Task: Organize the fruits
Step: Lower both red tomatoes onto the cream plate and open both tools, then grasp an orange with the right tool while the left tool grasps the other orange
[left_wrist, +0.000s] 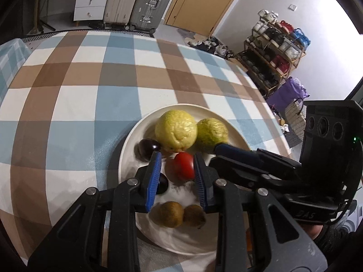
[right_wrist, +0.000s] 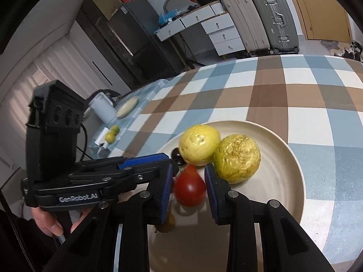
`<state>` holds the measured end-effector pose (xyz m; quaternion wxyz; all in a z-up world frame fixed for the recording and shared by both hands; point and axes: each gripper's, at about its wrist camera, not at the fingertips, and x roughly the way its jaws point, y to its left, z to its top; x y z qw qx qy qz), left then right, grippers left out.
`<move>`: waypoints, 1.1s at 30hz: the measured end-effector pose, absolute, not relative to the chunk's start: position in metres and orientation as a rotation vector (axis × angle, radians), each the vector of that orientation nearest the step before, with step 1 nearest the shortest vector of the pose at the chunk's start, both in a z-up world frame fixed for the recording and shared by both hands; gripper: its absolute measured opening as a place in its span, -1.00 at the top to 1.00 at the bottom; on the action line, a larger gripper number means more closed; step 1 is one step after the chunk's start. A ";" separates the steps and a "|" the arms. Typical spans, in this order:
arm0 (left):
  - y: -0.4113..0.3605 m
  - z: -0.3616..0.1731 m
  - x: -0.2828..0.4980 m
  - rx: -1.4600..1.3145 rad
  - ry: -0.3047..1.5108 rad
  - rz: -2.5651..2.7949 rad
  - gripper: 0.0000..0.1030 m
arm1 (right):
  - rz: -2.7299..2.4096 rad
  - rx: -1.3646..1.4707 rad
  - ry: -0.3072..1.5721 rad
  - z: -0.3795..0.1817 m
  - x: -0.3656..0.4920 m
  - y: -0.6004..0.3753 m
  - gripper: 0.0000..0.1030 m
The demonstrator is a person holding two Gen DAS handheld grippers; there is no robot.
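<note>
Checked cloth in blue, brown and white across the table (left_wrist: 74, 95), carrying a round cream plate (left_wrist: 238, 136) near the front edge. On the plate, at the far side, two large yellow-green guavas side by side and touching: the paler one (left_wrist: 175, 130) to the left, the rougher, greener one (left_wrist: 212, 133) to the right. Just in front of them a red tomato (right_wrist: 189, 189), slightly blurred in the right wrist view. Left of the paler guava a dark plum (left_wrist: 148, 148); a second dark plum (left_wrist: 162, 182) half hidden behind a blue pad. Nearest the front rim, two brown kiwis (left_wrist: 169, 213) lying close together. Left gripper (left_wrist: 177, 165) above the plate, fingers parted with nothing between the pads but the tomato seen beyond them. Right gripper (right_wrist: 188, 182) reaching in from the right, fingers spread to either side of the tomato, pads close to its skin; firm contact not clear.
</note>
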<state>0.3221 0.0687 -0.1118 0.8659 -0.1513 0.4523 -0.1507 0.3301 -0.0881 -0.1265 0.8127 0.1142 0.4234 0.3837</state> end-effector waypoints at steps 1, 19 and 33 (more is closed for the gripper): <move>0.068 -0.108 0.319 -0.312 0.937 -0.313 0.44 | 0.822 0.252 0.895 -0.124 0.329 -0.091 0.19; 0.046 -0.043 0.215 -0.186 0.756 -0.163 -0.61 | 0.715 0.289 0.676 -0.058 0.239 -0.160 -0.79; 0.031 -0.028 0.144 -0.156 0.678 -0.088 -0.98 | 0.695 0.251 0.619 -0.046 0.172 -0.170 -0.98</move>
